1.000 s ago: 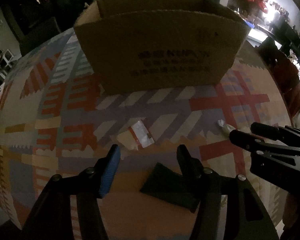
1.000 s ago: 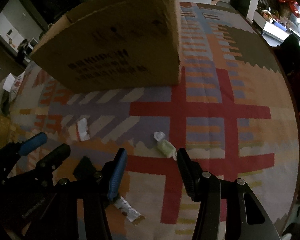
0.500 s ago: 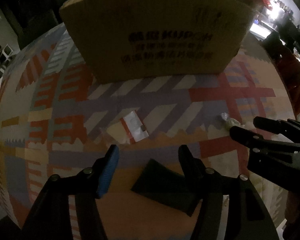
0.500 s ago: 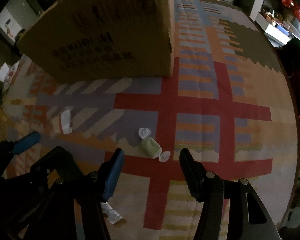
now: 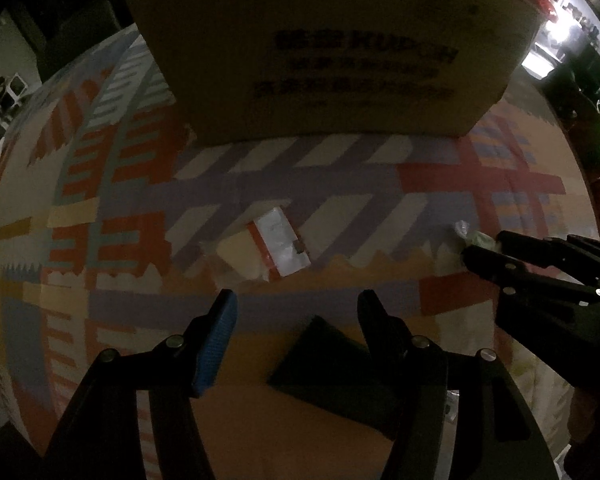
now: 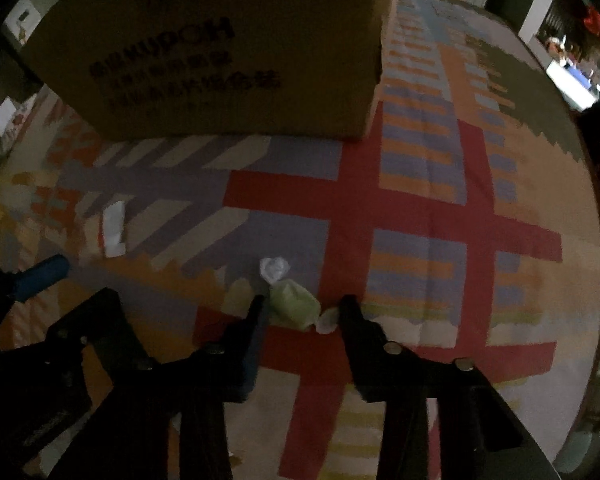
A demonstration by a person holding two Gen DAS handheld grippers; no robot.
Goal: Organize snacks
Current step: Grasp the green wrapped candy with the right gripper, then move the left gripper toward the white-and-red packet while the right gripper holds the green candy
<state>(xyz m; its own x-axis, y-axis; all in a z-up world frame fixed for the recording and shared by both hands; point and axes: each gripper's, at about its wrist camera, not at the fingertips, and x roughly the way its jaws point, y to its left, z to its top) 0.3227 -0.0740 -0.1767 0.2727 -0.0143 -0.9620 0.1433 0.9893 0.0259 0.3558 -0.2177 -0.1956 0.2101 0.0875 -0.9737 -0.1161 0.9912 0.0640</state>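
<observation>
Green candy (image 6: 293, 307) btwn right gripper (image 6: 300, 312) fingers, contact prob unclear.

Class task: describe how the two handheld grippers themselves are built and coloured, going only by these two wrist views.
Both the left gripper and right gripper are black, angular linkages joined with silver rivets. Each has two tapered fingers: one plain black, one faced with a ribbed blue pad. No cables or sleeves show.

Both fisheye views are dim and grainy, with black vignetting at the rims and strong barrel distortion bending the patterned cloth (image 5: 480, 172). The brightest light glares at 2 o'clock. The cardboard box (image 5: 324, 48) lettering is blurred; the grippers read as near-silhouettes at 6 o'clock.
</observation>
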